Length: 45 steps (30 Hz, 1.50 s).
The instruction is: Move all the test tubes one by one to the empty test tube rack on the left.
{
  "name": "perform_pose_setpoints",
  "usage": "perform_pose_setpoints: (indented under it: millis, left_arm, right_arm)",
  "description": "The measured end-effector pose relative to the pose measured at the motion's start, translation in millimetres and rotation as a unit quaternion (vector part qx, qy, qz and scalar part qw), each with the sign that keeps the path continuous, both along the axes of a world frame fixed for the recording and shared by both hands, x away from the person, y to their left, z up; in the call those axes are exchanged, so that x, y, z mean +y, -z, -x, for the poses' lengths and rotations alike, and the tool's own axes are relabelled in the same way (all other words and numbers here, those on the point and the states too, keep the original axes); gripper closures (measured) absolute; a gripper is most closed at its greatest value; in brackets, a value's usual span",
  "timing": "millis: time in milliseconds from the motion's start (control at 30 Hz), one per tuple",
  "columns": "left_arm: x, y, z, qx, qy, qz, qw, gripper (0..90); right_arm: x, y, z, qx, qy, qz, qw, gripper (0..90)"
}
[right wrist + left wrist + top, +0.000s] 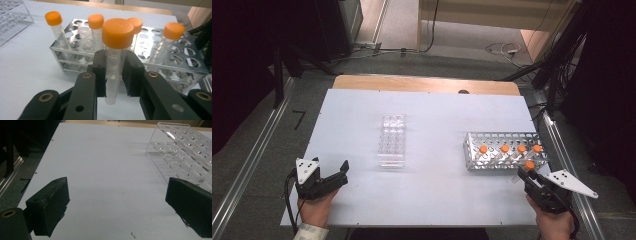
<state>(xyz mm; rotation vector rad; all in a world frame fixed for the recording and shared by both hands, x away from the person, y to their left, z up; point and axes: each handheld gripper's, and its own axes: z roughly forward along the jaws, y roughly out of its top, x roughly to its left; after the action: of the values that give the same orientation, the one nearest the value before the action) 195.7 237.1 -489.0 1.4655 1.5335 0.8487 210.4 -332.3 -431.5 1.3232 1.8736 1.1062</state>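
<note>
The right gripper (113,72) is clenching its two black jaws on one clear plastic tube with an orange screw cap (115,57), gripping it at mid-body so that the tube is standing upright, with its rounded tip hanging free below the pads. In the high view this gripper (526,176) is sitting at the desk's near right edge, just in front of the perforated metal tube rack (507,150), and the held tube's cap (529,164) is showing just beside the rack's near side.

Four more orange-capped clear tubes are standing in the rack: one (57,28) at the left, one (96,30) beside it, one (135,24) partly hidden behind the held cap, and one (168,41) at the right. That is making five tubes in all, four racked and one held.

One transparent plastic tube rack (391,140), with rows of holes, is resting near the middle of the white desk (432,190), well apart from the metal one.

The left gripper (339,177) is lying at the near left, its jaws released and standing wide apart over bare desk (107,182), with the transparent rack (185,152) ahead to one side.
</note>
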Motion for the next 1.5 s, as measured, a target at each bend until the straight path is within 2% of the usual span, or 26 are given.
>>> perform_pose_setpoints:
  millis: [267, 467, 967, 1167, 1333, 1500]
  left_arm:
    - [-1.4, 0.1, -0.5, 0.001, 0.003, 0.001, 1.0000, 5.5]
    - [-3.1, 0.5, -1.3, 0.005, 0.010, -0.002, 0.9999, 5.5]
    - [-11.2, -3.0, -0.8, 0.006, 0.035, 0.005, 0.9994, 6.2]
    - [-17.6, -6.1, -0.7, 0.008, 0.058, 0.017, 0.9982, 6.2]
    - [-28.4, -10.3, -0.3, 0.007, 0.080, 0.013, 0.9967, 6.4]
    - [-40.4, -16.1, 1.1, -0.004, 0.103, 0.008, 0.9947, 7.1]
  right_arm:
    - [19.9, 3.0, 1.3, 0.005, -0.037, -0.007, 0.9993, 71.7]
    - [33.3, 4.9, 1.4, 0.006, -0.058, -0.004, 0.9983, 71.7]
    - [73.5, 7.0, 0.0, 0.014, -0.123, 0.004, 0.9923, 71.7]
    - [92.2, 5.3, -4.5, 0.010, -0.145, 0.009, 0.9894, 71.7]
    - [106.8, 4.3, -8.4, 0.009, -0.160, 0.011, 0.9870, 71.7]
    - [123.9, 4.3, -12.6, 0.011, -0.178, 0.016, 0.9839, 71.7]
